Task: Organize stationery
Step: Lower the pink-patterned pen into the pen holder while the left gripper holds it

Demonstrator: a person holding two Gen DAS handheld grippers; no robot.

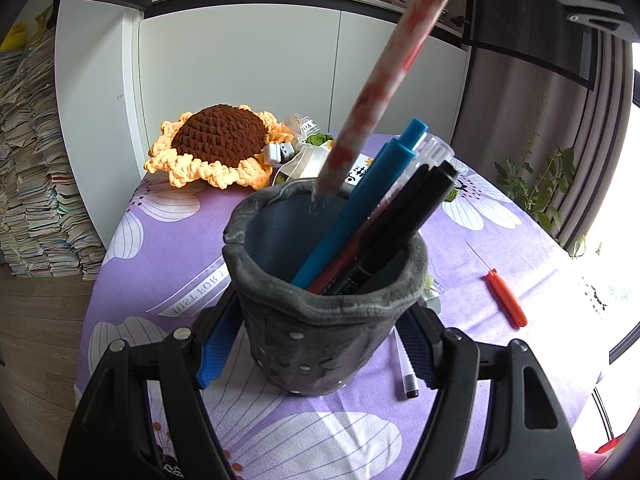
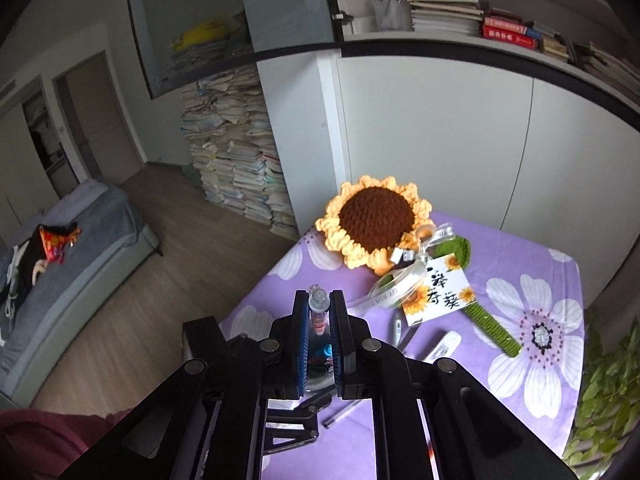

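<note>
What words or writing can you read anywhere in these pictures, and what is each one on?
"JUST FOR" (rest hidden): white ribbon, seen upside down on the table.
"YO": ribbon tag by the crochet sunflower.
Three large Chinese characters, last two "夺葵", first unclear: sunflower card.
Red book spines on the shelf: too blurred.
Black marker label in the pen holder: too small.

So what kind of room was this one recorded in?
Most likely a home bedroom or study: a bed by the wall, tall stacks of papers on the wood floor, and book-filled shelves above white cabinets.
</note>
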